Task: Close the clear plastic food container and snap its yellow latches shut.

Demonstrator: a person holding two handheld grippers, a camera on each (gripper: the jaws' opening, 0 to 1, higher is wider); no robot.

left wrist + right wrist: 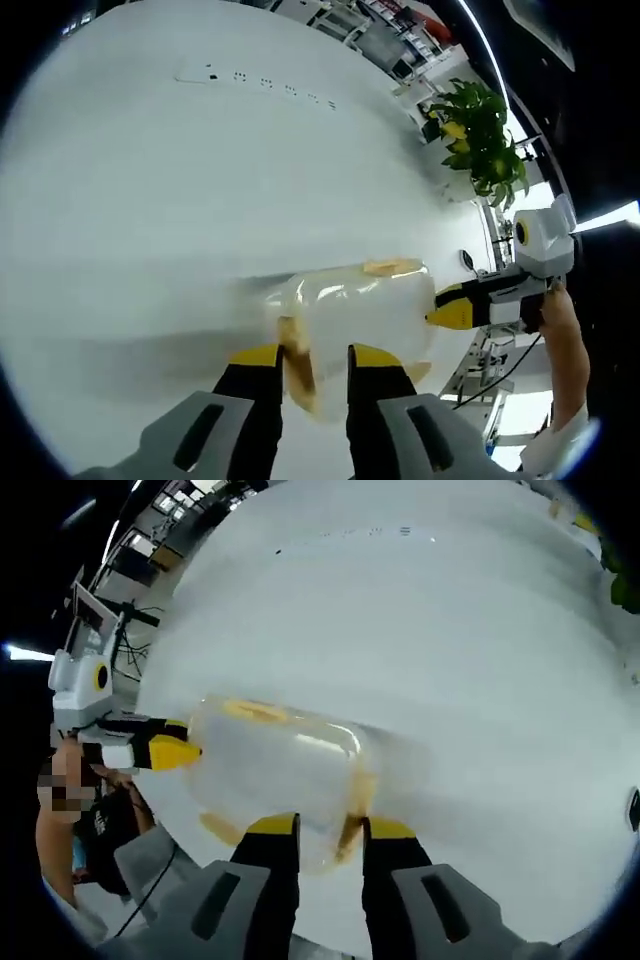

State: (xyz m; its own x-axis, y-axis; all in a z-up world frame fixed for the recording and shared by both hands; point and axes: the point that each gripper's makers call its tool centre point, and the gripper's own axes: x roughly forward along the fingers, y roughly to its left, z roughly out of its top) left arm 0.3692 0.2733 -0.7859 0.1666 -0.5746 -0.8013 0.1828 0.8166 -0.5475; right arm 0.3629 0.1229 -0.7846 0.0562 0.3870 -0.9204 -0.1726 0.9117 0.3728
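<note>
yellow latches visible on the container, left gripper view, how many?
2. One yellow latch sits on the far edge of the clear plastic container; the other yellow latch is on the near side between the left gripper jaws. Others may be hidden.

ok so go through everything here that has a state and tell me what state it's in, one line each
clear container: lid on, resting on the white table
yellow latches: motion-blurred, can't tell if snapped
left gripper: fingers astride an end latch, closure unclear
right gripper: fingers astride the opposite end latch, closure unclear
</note>
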